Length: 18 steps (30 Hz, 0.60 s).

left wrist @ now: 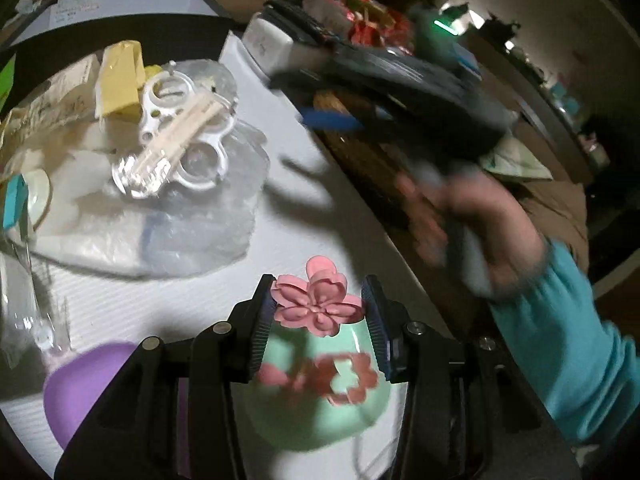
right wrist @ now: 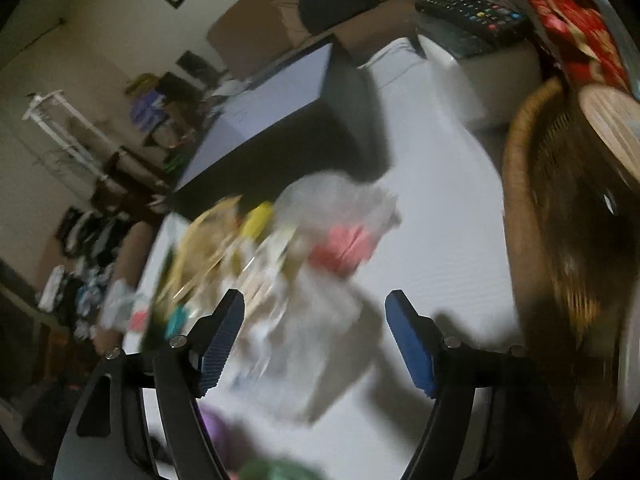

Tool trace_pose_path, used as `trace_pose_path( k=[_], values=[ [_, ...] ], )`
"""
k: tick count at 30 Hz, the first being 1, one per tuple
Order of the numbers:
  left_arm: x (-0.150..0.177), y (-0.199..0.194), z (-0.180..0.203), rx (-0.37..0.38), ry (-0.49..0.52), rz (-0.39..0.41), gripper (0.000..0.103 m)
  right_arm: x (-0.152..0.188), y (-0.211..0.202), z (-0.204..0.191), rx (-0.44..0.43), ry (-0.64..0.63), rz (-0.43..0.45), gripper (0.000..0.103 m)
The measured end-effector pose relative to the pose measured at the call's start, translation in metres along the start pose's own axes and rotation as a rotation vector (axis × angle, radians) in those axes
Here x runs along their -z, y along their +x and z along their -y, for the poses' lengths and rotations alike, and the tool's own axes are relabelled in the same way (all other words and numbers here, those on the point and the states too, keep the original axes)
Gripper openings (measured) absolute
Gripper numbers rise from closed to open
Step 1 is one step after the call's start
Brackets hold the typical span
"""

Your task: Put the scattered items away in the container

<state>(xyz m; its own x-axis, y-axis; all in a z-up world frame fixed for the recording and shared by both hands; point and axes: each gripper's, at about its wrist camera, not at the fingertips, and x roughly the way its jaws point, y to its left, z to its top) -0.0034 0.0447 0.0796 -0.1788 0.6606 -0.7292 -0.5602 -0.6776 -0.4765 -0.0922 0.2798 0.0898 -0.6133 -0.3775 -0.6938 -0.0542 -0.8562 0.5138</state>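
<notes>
The left gripper (left wrist: pixel 318 312) is clamped on a pink flower clip (left wrist: pixel 316 304), held above a green bowl (left wrist: pixel 316 412) on the white tabletop (left wrist: pixel 304 220); another pink clip (left wrist: pixel 336 376) lies in the bowl. A purple bowl (left wrist: pixel 86 384) sits beside it. The right gripper (right wrist: pixel 316 344) hangs spread apart, holding nothing, over a blurred pile of bags (right wrist: pixel 320 216).

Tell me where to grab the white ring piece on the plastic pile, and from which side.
Judging from the left wrist view, take the white ring piece by its near bottom loop, which sticks out over the plastic. Come from above on the near side, one finger through the loop. The wooden sticks lie across its middle, so a centre grip would likely catch them.
</notes>
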Motion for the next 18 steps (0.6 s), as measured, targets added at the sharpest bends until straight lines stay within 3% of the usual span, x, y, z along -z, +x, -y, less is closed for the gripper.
trace_pose_path(
  k=[4,10,13,16,18],
  values=[
    [0.011,0.013,0.009,-0.031,0.053,-0.06,0.041,-0.025,0.04,0.011,0.069,0.032,-0.049,0.073],
    [0.024,0.027,0.016,-0.121,0.13,-0.107,0.041,-0.034,0.071,0.028,0.03,0.156,-0.094,0.073],
    [0.024,0.027,0.012,-0.143,0.116,-0.108,0.043,-0.034,0.08,0.027,0.027,0.151,-0.114,0.073],
    [0.021,0.016,0.008,-0.13,0.088,-0.079,0.056,-0.034,0.086,0.026,0.033,0.167,-0.126,0.073],
    [0.02,0.004,0.005,-0.112,0.069,-0.047,0.057,-0.035,0.091,0.026,0.037,0.177,-0.136,0.074]
  ],
)
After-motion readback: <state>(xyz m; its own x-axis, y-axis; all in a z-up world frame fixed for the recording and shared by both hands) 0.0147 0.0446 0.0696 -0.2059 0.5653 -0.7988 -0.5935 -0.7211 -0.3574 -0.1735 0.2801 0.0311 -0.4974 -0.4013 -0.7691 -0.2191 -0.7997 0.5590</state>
